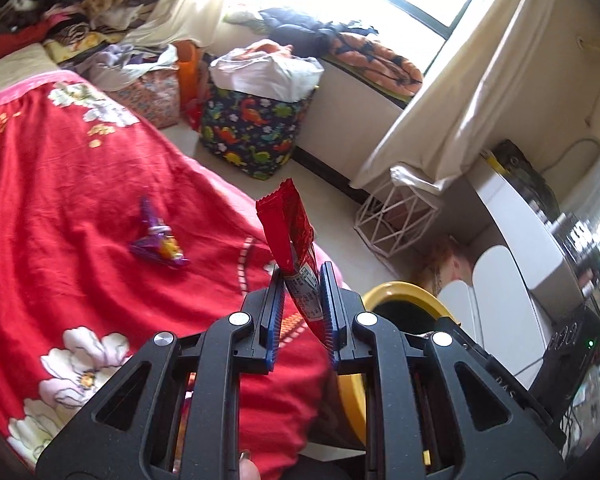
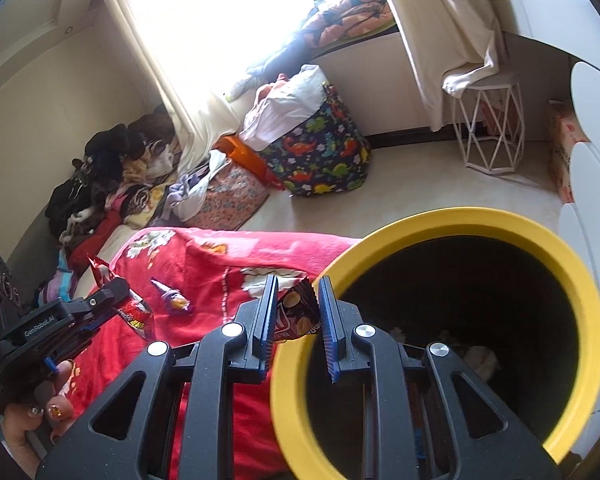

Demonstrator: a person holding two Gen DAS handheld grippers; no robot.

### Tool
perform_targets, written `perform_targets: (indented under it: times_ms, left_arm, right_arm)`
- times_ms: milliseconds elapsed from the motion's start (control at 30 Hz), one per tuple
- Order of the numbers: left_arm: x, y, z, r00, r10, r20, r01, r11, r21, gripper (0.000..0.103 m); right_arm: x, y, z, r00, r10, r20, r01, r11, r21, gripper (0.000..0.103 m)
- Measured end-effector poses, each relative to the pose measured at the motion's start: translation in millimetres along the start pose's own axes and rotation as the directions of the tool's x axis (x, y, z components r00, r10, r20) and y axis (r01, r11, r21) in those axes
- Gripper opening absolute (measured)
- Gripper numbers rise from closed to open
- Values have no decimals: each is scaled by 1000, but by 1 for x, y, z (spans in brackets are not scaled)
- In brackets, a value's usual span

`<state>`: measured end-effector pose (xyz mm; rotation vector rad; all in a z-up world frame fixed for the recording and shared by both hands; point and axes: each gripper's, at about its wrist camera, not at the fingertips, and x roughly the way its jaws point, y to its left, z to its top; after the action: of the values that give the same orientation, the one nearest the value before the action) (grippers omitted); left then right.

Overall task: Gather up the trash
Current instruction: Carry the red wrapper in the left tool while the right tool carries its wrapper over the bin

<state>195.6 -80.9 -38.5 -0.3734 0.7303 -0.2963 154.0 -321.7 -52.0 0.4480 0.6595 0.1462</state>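
My left gripper (image 1: 302, 276) is shut on a long red snack wrapper (image 1: 290, 232) that sticks up from its blue pads above the red floral blanket (image 1: 80, 200). A purple candy wrapper (image 1: 158, 240) lies loose on that blanket. In the right wrist view my right gripper (image 2: 298, 284) is shut on a brown chip packet (image 2: 296, 314), held at the rim of the yellow-rimmed bin (image 2: 452, 218), whose dark inside holds some crumpled trash. The left gripper (image 2: 112, 294) with its red wrapper (image 2: 138, 314) shows at the left over the bed, held by a hand (image 2: 40, 416).
Beyond the bed stand a dinosaur-print fabric bin (image 1: 256, 128) stuffed with bags, a patterned box (image 1: 152, 96), and a white wire stool (image 1: 396, 220) under the curtain. Clothes pile up at the bed's far end (image 2: 100, 184). White furniture (image 1: 500, 300) stands right of the bin.
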Motion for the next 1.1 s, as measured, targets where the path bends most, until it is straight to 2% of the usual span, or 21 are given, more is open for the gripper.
perform_targets:
  times_ms: [600,1100]
  left_arm:
    - [5,-55,-11,997,-71,-29,74,989,125,13]
    - [21,-104,-33,985,-139,-99,160,955,249,13]
  right_arm:
    - [-37,-45,-1,993,-101,58,98,994,52,20]
    - [-56,-85,1,979,-184,88,172,977,127,21]
